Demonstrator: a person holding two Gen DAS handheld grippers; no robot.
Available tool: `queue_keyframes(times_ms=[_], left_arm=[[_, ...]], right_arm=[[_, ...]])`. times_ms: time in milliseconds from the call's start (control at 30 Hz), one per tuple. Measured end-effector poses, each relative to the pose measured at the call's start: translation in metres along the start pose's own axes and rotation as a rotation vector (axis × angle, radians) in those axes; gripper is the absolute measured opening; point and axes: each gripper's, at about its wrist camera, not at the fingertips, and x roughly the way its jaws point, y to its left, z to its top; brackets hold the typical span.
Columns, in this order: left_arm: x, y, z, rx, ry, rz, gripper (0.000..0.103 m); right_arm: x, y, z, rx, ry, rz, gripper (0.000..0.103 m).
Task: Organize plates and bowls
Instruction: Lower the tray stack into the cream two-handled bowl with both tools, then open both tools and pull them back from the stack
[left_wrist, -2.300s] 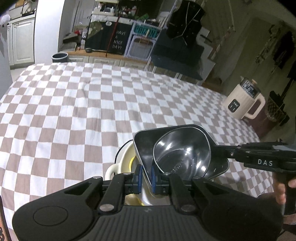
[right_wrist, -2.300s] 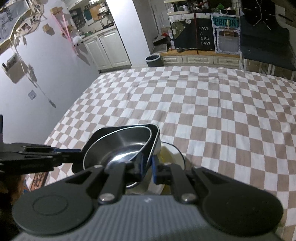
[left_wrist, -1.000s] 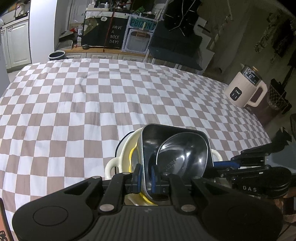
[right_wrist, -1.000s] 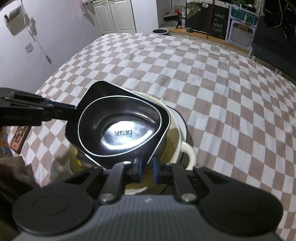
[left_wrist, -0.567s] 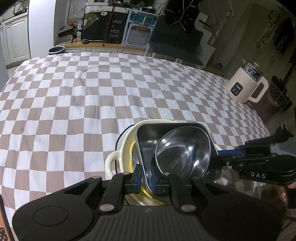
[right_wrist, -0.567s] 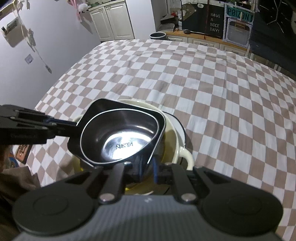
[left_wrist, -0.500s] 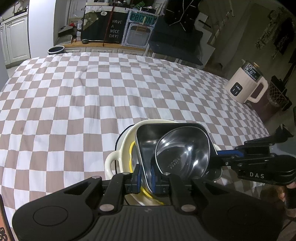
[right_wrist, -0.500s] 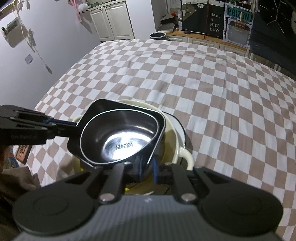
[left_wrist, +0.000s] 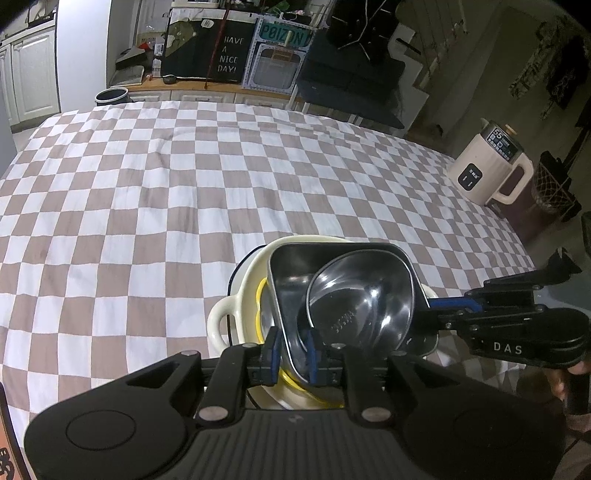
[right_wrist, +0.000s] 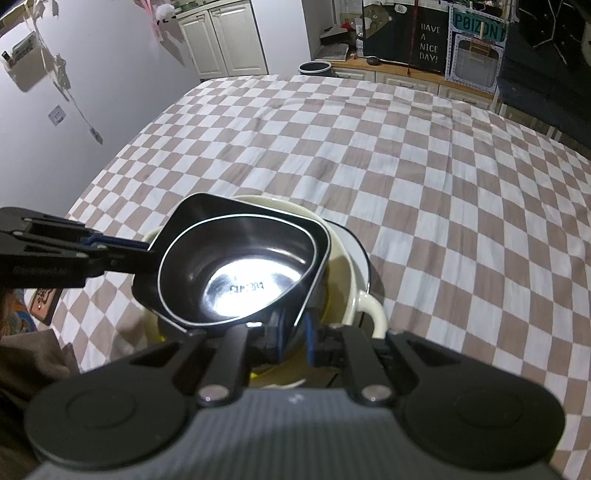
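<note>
A big checkered cloth (left_wrist: 155, 192) is spreading out ahead of both grippers, covering the whole surface. Way off past it, to the front right of the left gripper, a cream kettle (left_wrist: 489, 171) is sitting on its own, and a sign (left_wrist: 229, 53) saying have a nice day is leaning at the far end.

Right in front of the left gripper (left_wrist: 291, 350) a cream pot (left_wrist: 236, 295) with a loop handle is sitting on the cloth, with something yellow showing inside its rim. A square steel bowl (left_wrist: 291, 273) is sitting down in the pot, and a smaller rounded steel bowl (left_wrist: 358, 299) is nesting inside that one, shoved toward the right gripper's side.

The left gripper's blue pads are straddling the near wall of the square bowl, one inside and one outside, and its jaws are easing open, so the pinch is looking loose but the pads are hugging the wall.

From the other camera the right gripper (right_wrist: 293, 339) is doing the same on the opposite side: the stacked bowls' rim is running between its blue pads, jaws opening a bit too. Can't really tell how hard either is pressing
</note>
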Motion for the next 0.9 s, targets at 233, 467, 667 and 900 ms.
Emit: queue_keyframes(times_ms=[233, 467, 667, 900], left_arm=[[-0.014, -0.004, -0.003, -0.012, -0.022, 0.040, 0.035], [-0.042, -0.009, -0.008, -0.032, -0.082, 0.068, 0.053], [-0.073, -0.018, -0.013, -0.039, -0.163, 0.099, 0.081], [-0.111, -0.027, -0.022, -0.049, -0.289, 0.177, 0.103]], right_arm=[[-0.017, 0.006, -0.004, -0.017, -0.036, -0.035, 0.026], [-0.056, 0.012, -0.008, 0.005, -0.147, -0.079, 0.057], [-0.088, 0.018, -0.014, 0.022, -0.243, -0.122, 0.078], [-0.130, 0.033, -0.028, 0.045, -0.393, -0.150, 0.103]])
